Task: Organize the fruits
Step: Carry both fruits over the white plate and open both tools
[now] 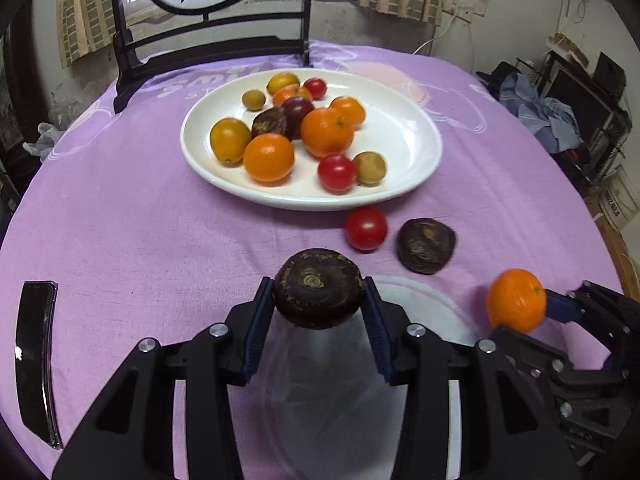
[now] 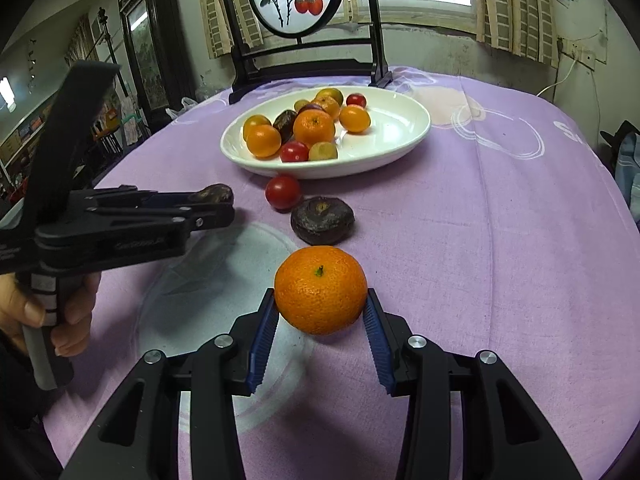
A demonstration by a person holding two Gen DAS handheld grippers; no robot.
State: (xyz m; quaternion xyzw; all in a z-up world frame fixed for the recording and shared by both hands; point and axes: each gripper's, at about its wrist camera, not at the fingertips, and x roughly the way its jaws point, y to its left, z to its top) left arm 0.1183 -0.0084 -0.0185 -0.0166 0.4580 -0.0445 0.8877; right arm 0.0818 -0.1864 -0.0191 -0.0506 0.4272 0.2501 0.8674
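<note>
My left gripper is shut on a dark brown water chestnut and holds it above the purple cloth; it also shows in the right wrist view. My right gripper is shut on an orange mandarin, also seen in the left wrist view. A white plate farther back holds several mandarins, cherry tomatoes, longans and dark fruits. A loose cherry tomato and a second water chestnut lie on the cloth in front of the plate.
A black phone lies on the cloth at the left. A black-framed decorative screen stands behind the plate at the table's far edge. A purple cloth covers the round table. Room clutter lies beyond the right edge.
</note>
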